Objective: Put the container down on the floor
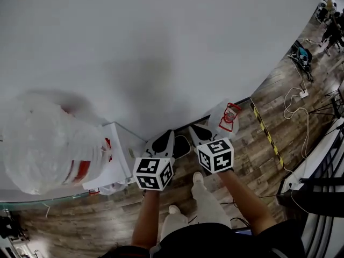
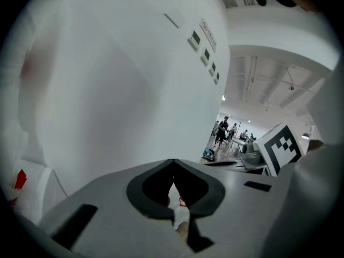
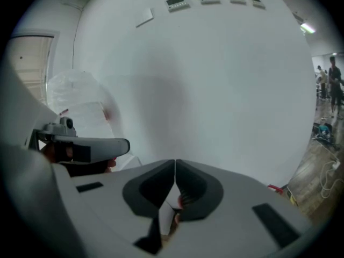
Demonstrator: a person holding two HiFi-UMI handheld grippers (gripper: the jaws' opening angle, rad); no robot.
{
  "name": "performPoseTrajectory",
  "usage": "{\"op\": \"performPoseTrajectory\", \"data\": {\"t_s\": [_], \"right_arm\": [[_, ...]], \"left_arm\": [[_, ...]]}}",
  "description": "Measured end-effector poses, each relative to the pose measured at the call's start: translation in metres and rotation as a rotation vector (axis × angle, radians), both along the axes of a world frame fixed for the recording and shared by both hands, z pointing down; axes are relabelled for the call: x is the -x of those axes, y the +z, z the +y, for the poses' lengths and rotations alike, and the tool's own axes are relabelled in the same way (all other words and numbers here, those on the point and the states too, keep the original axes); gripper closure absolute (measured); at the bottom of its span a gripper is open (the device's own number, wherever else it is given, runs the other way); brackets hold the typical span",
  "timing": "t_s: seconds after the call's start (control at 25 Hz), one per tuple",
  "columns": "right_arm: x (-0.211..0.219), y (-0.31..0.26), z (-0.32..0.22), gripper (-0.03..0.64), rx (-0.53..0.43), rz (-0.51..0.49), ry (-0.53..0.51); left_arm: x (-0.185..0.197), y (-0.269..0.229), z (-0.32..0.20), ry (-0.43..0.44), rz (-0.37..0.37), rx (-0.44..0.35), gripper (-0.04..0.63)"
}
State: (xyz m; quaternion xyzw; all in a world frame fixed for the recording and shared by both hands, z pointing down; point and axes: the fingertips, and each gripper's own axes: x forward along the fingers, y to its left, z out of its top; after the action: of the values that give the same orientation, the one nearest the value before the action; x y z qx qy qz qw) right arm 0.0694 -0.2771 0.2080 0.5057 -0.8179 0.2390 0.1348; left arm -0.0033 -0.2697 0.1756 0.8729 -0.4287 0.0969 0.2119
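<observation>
Now we are holding left gripper (image 2: 173, 161) and right gripper (image 3: 175, 162) side by side, both with jaws closed, empty, red-labelled white container (image 1: 228, 117) sitting on the wooden floor (image 1: 252, 163), far right.

Wood-plank floor (image 1: 258, 155). Bore a white container with red print (image 1: 228, 117) at its wall edge, just beside a yellow-and-black striped strip (image 1: 266, 133). Carried loose white cables (image 1: 307, 117) farther along that edge, and a white box (image 1: 115, 155) against the wall near the left.
</observation>
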Motion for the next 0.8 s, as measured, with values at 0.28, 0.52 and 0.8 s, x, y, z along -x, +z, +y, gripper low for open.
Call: {"op": "performPoseTrajectory", "data": {"t_s": [0.28,0.52,0.8], "right_arm": [[0.013,-0.055,0.025,0.586,-0.046,-0.015,0.0],[0.036,-0.104,0.059,0.586,-0.107,-0.002,0.005],[0.061,-0.142,0.101,0.588,-0.158,-0.025,0.015]], "left_arm": [[0.014,-0.055,0.027,-0.008,0.024,-0.048,0.583],[0.042,-0.107,0.064,-0.007,0.041,-0.124,0.583],[0.072,-0.14,0.109,0.02,0.077,-0.155,0.583]]}}
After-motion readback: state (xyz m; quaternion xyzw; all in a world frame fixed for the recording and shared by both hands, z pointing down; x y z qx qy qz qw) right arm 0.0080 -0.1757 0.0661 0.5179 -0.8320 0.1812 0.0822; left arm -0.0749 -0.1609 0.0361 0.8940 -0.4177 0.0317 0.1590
